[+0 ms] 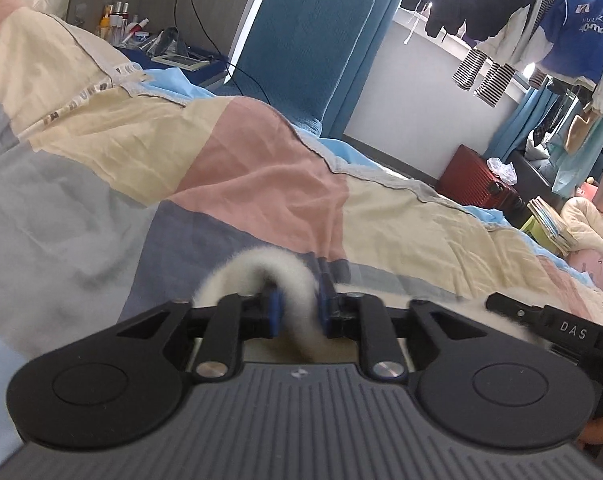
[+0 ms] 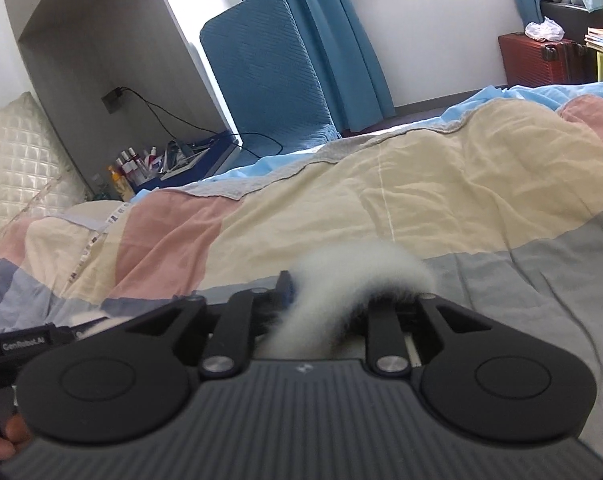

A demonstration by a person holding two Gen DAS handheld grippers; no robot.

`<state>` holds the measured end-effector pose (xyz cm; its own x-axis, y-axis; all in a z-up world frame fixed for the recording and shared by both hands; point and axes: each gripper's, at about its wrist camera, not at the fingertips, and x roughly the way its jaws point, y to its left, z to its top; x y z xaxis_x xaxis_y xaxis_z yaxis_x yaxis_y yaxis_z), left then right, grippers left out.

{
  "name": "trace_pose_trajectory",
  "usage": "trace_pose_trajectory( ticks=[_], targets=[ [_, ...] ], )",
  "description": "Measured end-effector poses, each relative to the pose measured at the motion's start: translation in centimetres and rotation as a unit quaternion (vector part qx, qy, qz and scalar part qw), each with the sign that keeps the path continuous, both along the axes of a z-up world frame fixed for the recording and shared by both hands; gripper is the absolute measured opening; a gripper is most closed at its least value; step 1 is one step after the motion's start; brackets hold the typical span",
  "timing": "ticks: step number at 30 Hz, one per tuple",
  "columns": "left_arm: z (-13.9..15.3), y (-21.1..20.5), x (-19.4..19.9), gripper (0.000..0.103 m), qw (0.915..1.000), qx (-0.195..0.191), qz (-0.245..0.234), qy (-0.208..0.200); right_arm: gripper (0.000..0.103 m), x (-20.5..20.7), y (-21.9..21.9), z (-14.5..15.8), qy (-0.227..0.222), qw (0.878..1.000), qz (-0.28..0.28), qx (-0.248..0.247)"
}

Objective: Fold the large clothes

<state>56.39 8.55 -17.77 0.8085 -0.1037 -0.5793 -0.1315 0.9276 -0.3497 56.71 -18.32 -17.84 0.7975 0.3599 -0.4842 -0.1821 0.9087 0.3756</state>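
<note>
Low centre of each frame, the left gripper (image 1: 297,308) and right gripper (image 2: 353,300) stand parted around the white fleece garment (image 1: 257,272); apparently releasing a laid fold; next, regrasp an edge.

Counts, both views:
- Black two-finger grippers: 2, left (image 1: 297,304), right (image 2: 341,300).
- Fluffy white fabric loops: 1 per gripper (image 1: 257,276).
- Patchwork quilt (pink/cream/grey): 1 (image 1: 221,152).
- Teal upright cushion, upper centre: 1 (image 1: 301,40).
- Red ribbed suitcase, right: 1 (image 1: 477,180).
- Striped sleeves hanging, upper right: 2 (image 1: 481,76).
</note>
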Motion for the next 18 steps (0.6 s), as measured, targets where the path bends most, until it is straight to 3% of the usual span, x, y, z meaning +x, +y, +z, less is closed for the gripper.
trace_pose_trajectory(
  ticks=[1,2,4,10,18],
  targets=[
    [0.6,-0.1,-0.7,0.045,1.0000,-0.003,0.000,0.002,0.039,-0.5,0.1,0.3,0.000,1.000,0.005,0.000],
    [1.1,-0.2,-1.5,0.047,1.0000,-0.006,0.003,0.004,0.047,-0.8,0.0,0.5,0.000,1.000,0.011,0.004],
    [2.5,-0.4,-3.6,0.051,1.0000,-0.001,0.008,0.002,0.052,-1.5,-0.1,1.1,-0.001,1.000,0.020,0.010],
    [6.0,-1.6,-11.1,0.051,1.0000,0.008,-0.002,-0.002,0.052,-7.6,0.0,4.9,-0.017,0.999,0.043,0.004],
    [8.5,-3.0,-24.7,0.051,0.9999,0.006,-0.010,0.001,0.052,-18.8,1.0,8.7,-0.037,0.995,0.094,-0.018]
  ],
)
